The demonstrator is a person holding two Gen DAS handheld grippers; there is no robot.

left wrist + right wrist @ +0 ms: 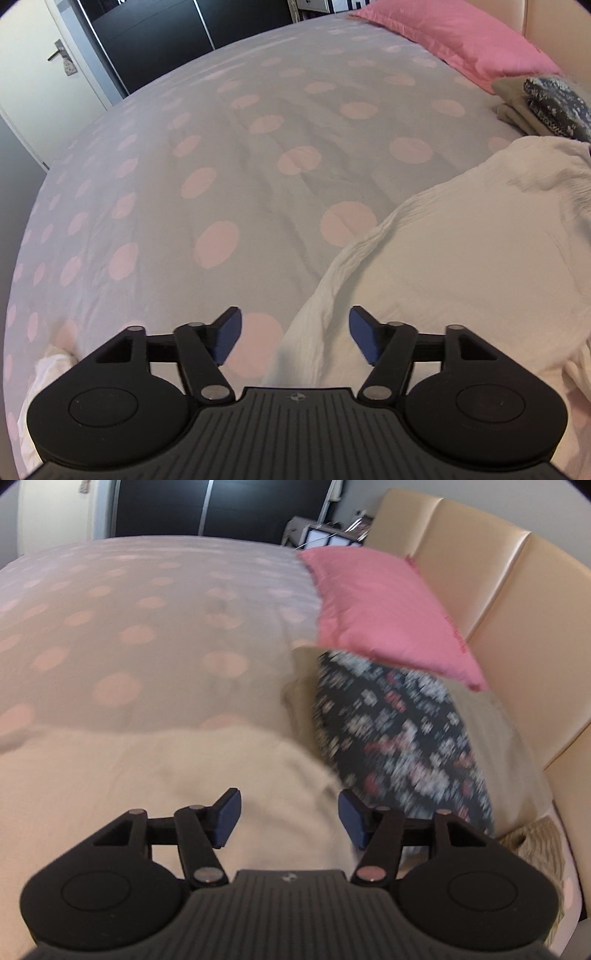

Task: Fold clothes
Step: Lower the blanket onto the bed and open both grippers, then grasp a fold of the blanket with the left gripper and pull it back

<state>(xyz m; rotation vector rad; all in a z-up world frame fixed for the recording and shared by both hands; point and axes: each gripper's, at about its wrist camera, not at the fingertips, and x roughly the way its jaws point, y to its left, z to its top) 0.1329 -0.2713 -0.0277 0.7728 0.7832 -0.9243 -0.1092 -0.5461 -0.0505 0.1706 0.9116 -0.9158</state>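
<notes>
Now, through my left wrist camera, my left gripper (pixel 295 334) hovers with its jaws spread wide and empty over the bed (pixel 229 155). The white garment (pixel 461 251) lies spread on the spotted cover, its crinkled near edge running just under the right-hand jaw. A folded pile (pixel 543 103) sits well beyond it, beside the pink pillow (pixel 454 37).

Through my right wrist camera, blurred, my right gripper (pixel 290 819) is likewise released, holding nothing, right above the white garment's far end. The patterned dark piece (pixel 399 738) lies on the pile just beside my right jaw.

I judge this fits either reaching for an edge to fold over, or having just let one go; I cannot tell which
</notes>
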